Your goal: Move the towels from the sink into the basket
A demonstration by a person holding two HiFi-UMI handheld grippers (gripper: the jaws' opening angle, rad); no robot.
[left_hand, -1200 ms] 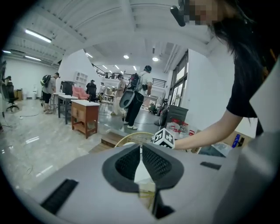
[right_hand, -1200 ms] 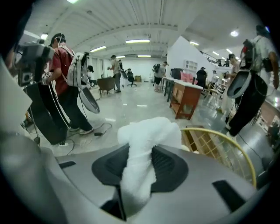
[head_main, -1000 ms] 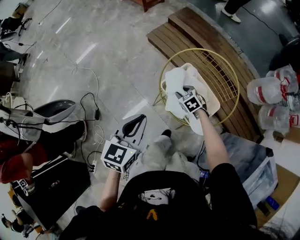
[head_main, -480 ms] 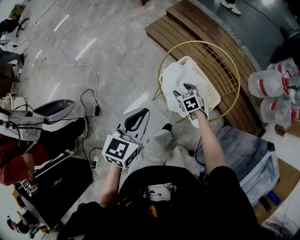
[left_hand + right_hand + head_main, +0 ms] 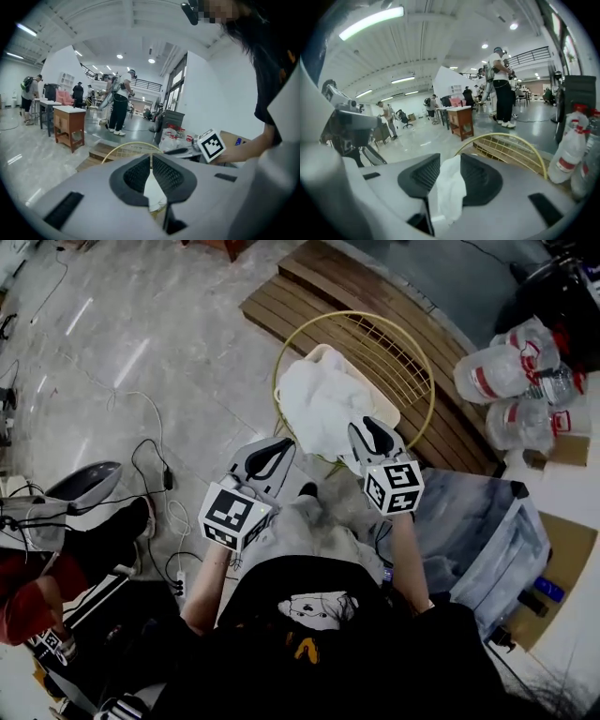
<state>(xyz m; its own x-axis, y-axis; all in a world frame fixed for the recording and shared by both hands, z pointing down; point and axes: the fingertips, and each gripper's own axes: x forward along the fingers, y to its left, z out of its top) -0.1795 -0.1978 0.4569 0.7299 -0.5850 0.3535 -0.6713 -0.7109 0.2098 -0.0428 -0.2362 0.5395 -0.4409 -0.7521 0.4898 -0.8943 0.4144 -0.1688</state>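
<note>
White towels (image 5: 319,401) lie heaped in a cream basin (image 5: 385,411) that rests in a round yellow wire frame (image 5: 417,352). My right gripper (image 5: 372,433) hangs at the heap's near right edge; its jaws have just been closing and are shut on a fold of white towel (image 5: 450,187), which hangs down between the pads. My left gripper (image 5: 267,457) is at the frame's near left, off the towels. Its tips (image 5: 151,157) meet with nothing between them, and the white beyond them is the heap.
A slatted wooden platform (image 5: 309,287) runs behind the wire frame. Bagged plastic bottles (image 5: 506,390) stand at the right, and a grey bag (image 5: 478,540) lies near my right arm. Cables (image 5: 159,456) trail on the floor at left. People stand far off (image 5: 119,105).
My right gripper has lifted from the middle of the heap back to its near edge, taking hold of a fold of towel. My left gripper has come forward to the wire frame.
</note>
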